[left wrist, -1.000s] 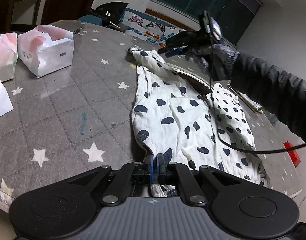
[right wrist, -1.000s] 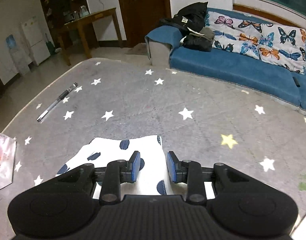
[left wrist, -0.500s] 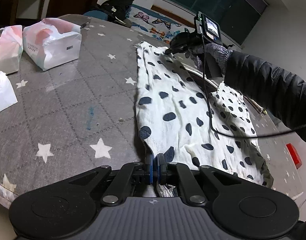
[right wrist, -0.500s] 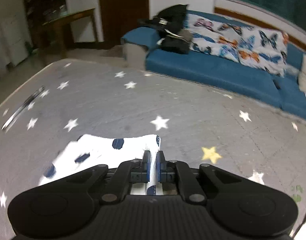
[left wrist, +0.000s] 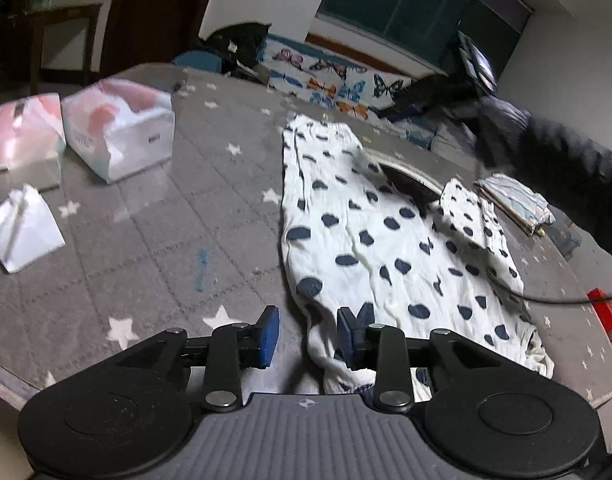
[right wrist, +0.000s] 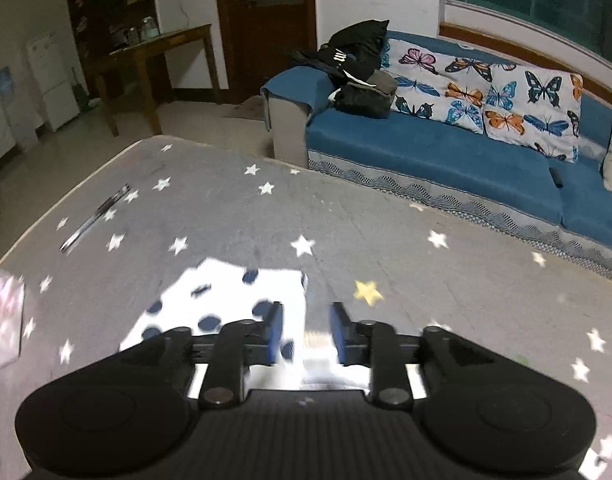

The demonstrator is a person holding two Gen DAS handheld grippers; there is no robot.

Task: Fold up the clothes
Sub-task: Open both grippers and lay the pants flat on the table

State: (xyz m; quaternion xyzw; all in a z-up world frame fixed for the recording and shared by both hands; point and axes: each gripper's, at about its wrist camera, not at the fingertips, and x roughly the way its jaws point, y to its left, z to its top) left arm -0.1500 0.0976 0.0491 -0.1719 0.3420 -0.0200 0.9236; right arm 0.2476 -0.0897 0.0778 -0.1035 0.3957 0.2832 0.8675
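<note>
A white garment with dark blue spots [left wrist: 386, 240] lies stretched lengthwise on the grey star-patterned table [left wrist: 145, 240]. My left gripper [left wrist: 308, 338] is open just above the garment's near end, holding nothing. In the right wrist view my right gripper [right wrist: 303, 336] is open over the far end of the garment [right wrist: 233, 304], holding nothing. The right arm in a dark sleeve [left wrist: 554, 160] is raised above the table at the right of the left wrist view.
Two white and pink tissue packs [left wrist: 117, 132] and a white paper piece [left wrist: 23, 228] lie at the left. A folded striped cloth [left wrist: 514, 196] lies at the right. A pen [right wrist: 95, 216] lies near the far edge. A blue sofa [right wrist: 466, 160] stands beyond the table.
Both grippers have opened and let go of the garment's ends. The garment now lies flat on the table. The right gripper has lifted away from the cloth.
</note>
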